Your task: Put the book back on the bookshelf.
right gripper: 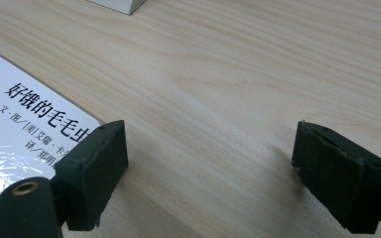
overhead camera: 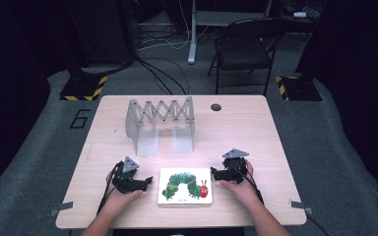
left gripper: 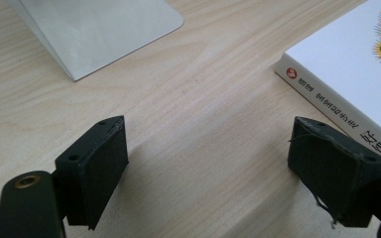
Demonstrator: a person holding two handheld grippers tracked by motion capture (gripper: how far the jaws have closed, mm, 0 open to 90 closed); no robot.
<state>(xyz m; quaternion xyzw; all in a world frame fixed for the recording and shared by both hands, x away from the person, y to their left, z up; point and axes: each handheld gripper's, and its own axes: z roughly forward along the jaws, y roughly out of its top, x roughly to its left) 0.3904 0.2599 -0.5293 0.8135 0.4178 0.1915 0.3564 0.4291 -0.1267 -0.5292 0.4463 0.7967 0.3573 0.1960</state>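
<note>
The book lies flat at the bottom middle, between the left gripper and right gripper; both wide open, empty.

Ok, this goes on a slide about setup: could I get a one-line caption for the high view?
Two open hand-held grippers, left and right, flank a picture book lying flat before an expanding metal rack.

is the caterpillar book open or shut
Shut: the book lies flat on the table, front cover up, no pages showing.
</note>
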